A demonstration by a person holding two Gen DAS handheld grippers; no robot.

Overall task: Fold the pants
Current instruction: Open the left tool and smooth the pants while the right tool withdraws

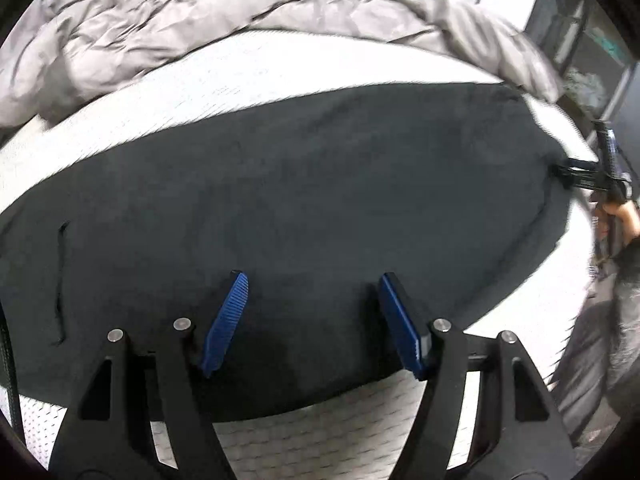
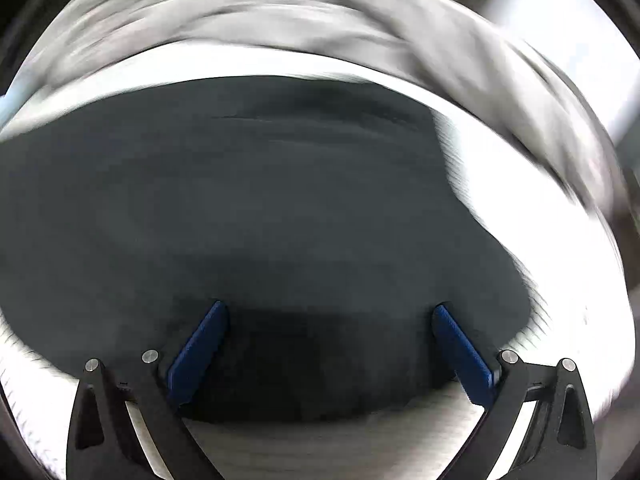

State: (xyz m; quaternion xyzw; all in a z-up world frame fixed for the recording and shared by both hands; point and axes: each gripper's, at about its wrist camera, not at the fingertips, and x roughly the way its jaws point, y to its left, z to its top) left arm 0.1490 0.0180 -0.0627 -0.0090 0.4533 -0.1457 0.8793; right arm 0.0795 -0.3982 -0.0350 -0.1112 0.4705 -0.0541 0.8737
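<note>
Across the white mattress [image 1: 132, 128] the dark pants [image 1: 304, 184] lie flat, the grey duvet [image 1: 168, 20] bunched beyond them. My left gripper [image 1: 312, 280] and right gripper [image 2: 330, 308] both hover over the near edge, jaws wide, holding nothing. If I pinch only the top layer, I judge the fold may drag crooked. No brand or writing is readable; the right view is blurred.

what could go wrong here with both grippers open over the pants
Both the left gripper and right gripper hover open, so a shallow pinch may lift only the pants' top layer. The duvet bunched beside them could snag in the fold. The right view is motion-blurred, so aim may be off.
</note>
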